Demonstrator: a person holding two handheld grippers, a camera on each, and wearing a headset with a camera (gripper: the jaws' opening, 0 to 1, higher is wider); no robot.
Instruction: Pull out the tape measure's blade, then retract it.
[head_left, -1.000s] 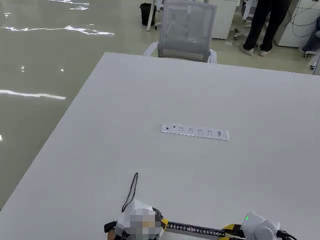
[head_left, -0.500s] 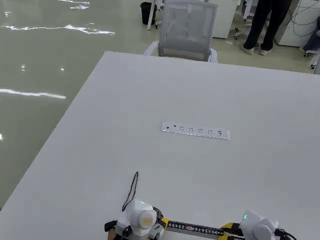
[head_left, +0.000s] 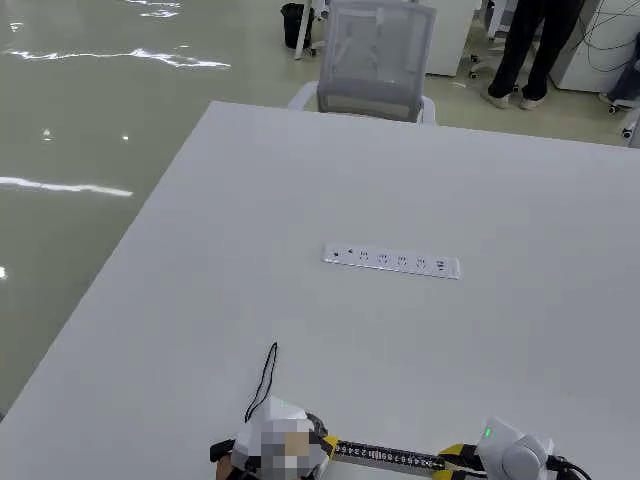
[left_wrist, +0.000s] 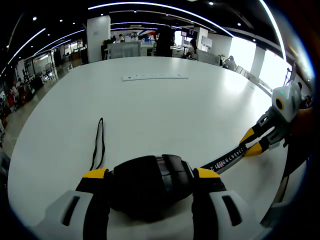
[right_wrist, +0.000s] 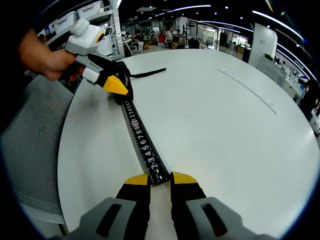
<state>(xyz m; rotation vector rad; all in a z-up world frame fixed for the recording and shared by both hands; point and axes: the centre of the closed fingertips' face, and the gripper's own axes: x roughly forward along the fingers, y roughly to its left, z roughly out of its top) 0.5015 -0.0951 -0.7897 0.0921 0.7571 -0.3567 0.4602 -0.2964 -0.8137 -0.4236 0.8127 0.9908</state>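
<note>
The black tape measure case sits on the white table with my left gripper shut on it, yellow tips on both sides. Its black strap trails away over the table. A short length of numbered blade lies flat on the table between the two grippers. My right gripper is shut on the blade's end. In the head view the left gripper, the blade and the right gripper line up along the near edge. From the right gripper view, a hand holds the left gripper.
A white power strip lies mid-table. The table stretches wide and bare beyond it. A grey mesh chair stands at the far edge, and a person stands behind it on the right.
</note>
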